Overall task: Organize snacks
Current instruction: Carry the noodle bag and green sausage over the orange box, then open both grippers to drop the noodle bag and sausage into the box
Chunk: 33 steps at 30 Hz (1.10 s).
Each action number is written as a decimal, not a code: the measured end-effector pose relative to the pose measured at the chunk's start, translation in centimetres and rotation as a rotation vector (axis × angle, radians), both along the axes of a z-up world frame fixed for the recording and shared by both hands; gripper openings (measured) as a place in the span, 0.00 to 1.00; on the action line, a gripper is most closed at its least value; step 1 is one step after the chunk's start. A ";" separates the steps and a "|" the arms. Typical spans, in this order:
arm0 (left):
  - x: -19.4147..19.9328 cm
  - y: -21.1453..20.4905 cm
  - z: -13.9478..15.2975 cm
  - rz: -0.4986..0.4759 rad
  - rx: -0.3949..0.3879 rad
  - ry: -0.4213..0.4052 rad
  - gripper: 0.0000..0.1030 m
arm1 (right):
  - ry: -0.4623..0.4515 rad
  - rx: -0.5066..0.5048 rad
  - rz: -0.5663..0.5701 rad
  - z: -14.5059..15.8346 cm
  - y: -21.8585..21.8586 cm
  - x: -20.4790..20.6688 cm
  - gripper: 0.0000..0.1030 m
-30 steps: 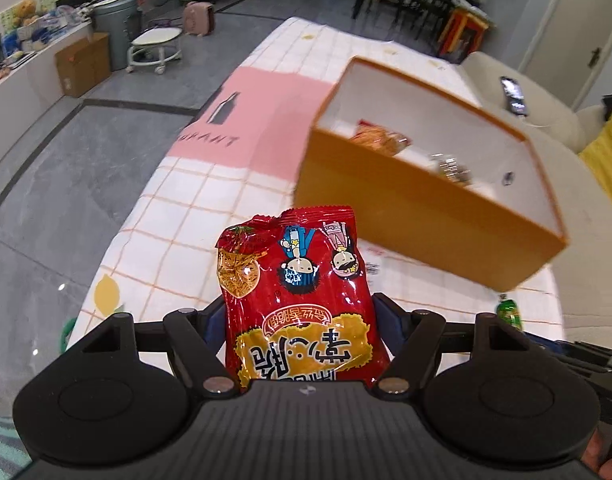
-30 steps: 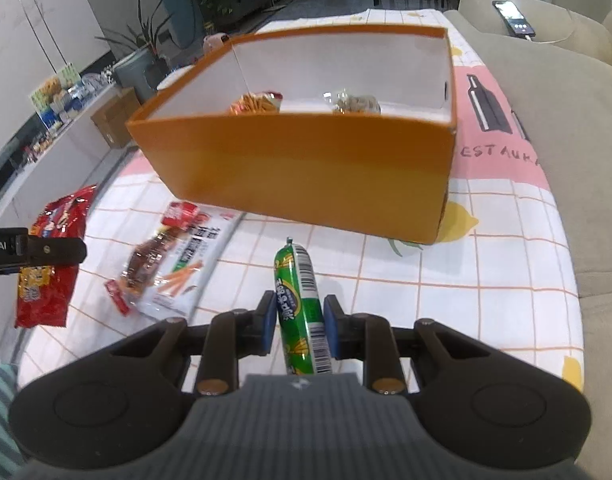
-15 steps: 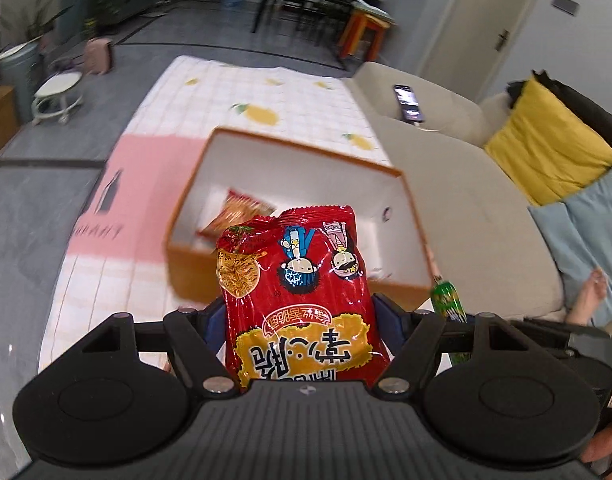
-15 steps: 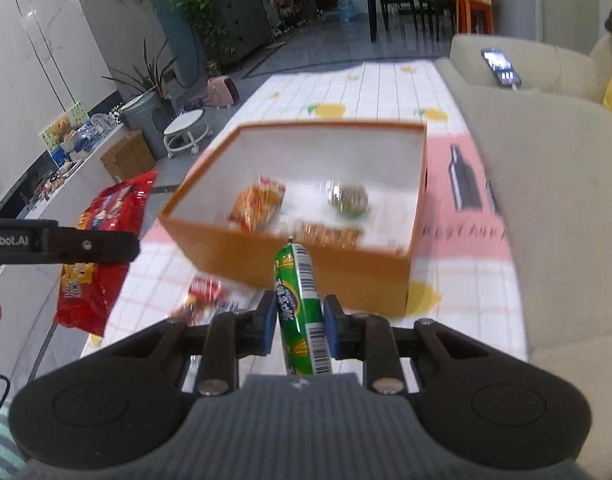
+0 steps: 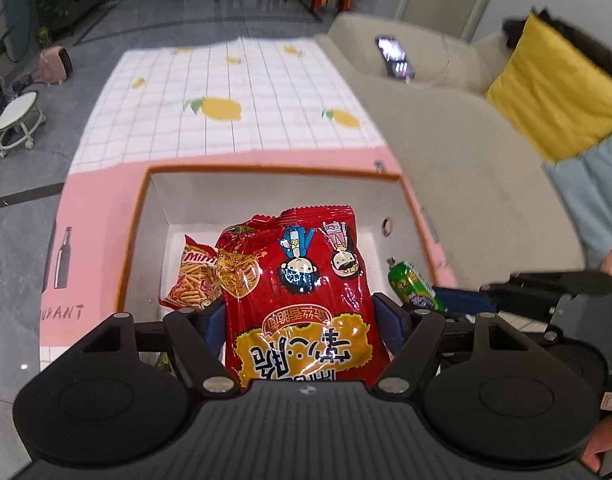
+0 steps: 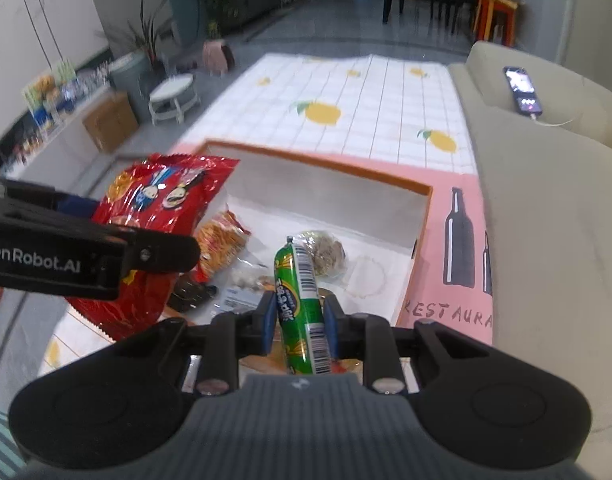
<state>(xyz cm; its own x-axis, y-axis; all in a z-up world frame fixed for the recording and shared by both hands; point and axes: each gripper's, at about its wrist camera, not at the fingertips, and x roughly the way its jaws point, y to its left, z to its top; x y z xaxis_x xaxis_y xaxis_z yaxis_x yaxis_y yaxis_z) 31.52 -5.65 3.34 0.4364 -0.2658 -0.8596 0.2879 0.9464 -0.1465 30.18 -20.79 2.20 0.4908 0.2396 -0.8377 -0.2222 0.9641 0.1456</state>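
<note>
Lemon-print tablecloth (image 5: 234, 92) is carrying the orange box (image 5: 134, 216). Left gripper (image 5: 302, 320) is pinching the red snack bag (image 5: 298, 300), right gripper (image 6: 298, 316) the green sausage (image 6: 300, 300) — both hanging over the box; better lowering before letting go, clear of the orange packet (image 5: 194, 276).

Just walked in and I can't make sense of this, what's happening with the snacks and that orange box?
A person is packing snacks into the orange box with a handheld gripper in each hand. The left gripper is clamped on a red snack bag, and the right gripper is shut on a green sausage stick. Both are held above the open box, not yet released. Several small snack packets, including an orange packet, already lie inside.
</note>
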 end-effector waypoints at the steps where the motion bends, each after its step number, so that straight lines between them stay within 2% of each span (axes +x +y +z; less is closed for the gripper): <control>1: 0.7 -0.1 -0.6 -0.002 0.010 0.020 0.81 | 0.019 -0.014 0.011 -0.6 0.2 0.8 0.21; 4: 2.8 0.1 -3.0 0.007 0.028 0.088 0.81 | 0.074 -0.039 0.041 -2.4 0.6 2.8 0.21; 7: 4.7 0.3 -5.4 0.011 0.053 0.139 0.81 | 0.095 -0.111 0.094 -3.9 1.5 4.1 0.21; 16: 7.5 -0.8 -9.5 -0.028 0.152 0.211 0.81 | 0.162 -0.221 0.220 -7.0 3.2 7.3 0.21; 23: 8.5 -1.5 -10.7 -0.029 0.189 0.210 0.81 | 0.214 -0.272 0.263 -9.1 3.8 8.6 0.21; 29: 8.4 -1.7 -11.6 -0.024 0.198 0.209 0.82 | 0.220 -0.296 0.253 -10.2 3.9 8.5 0.21; 31: 8.4 -1.7 -11.6 -0.022 0.194 0.200 0.87 | 0.218 -0.304 0.251 -10.4 3.8 8.4 0.21; 33: 8.3 -1.6 -11.6 -0.025 0.184 0.203 0.87 | 0.211 -0.300 0.247 -10.4 3.8 8.3 0.21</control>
<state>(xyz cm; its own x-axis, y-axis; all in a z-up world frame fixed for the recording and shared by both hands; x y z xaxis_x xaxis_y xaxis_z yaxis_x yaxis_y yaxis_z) 39.80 -7.27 -8.26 0.2451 -0.1053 -0.9638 0.2938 0.9554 -0.0297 38.45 -16.97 -8.16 0.2602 0.0589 -0.9637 -0.4463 0.8924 -0.0659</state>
